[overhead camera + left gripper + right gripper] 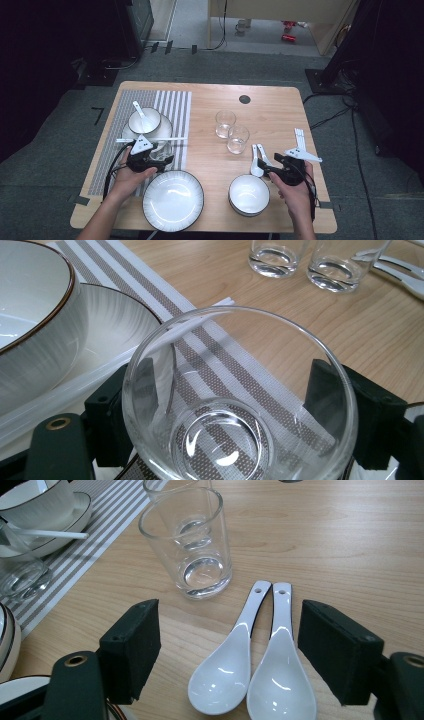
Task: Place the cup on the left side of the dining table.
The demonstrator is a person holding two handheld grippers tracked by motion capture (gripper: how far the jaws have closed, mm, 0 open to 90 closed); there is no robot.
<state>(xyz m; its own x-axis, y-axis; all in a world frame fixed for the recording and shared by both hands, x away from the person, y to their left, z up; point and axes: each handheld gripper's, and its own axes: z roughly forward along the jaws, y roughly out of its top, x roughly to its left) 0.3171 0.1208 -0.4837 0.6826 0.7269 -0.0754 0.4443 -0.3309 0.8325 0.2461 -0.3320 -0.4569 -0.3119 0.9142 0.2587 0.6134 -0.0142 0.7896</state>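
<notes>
Down at the near left of the desk (280, 105), the left claw (235, 405) holds a clear glass tumbler (240, 400), its two black jaws set against opposite sides of the glass wall. The tumbler stands upright over the striped placemat (220, 347), just beside a white plate (117, 320) that carries a brown-rimmed bowl (35, 315), and white chopsticks (100, 370) lie across the mat between plate and tumbler. In the high view the same tumbler (161, 151) sits in the left claw (150, 159) near the mat's right edge, just above a large white plate (173, 200) at the desk's near edge. The right claw (227, 645) hovers with its jaws wide apart and nothing gripped; two white ceramic spoons (250, 670) lie side by side on the wood between the jaws, bowls toward the camera, neither touched by a pad. Just beyond their handles stand two more empty glasses (197, 545), one behind the other. In the high view the right claw (280, 167) is at the near right, beside a stack of white bowls (249, 194).
</notes>
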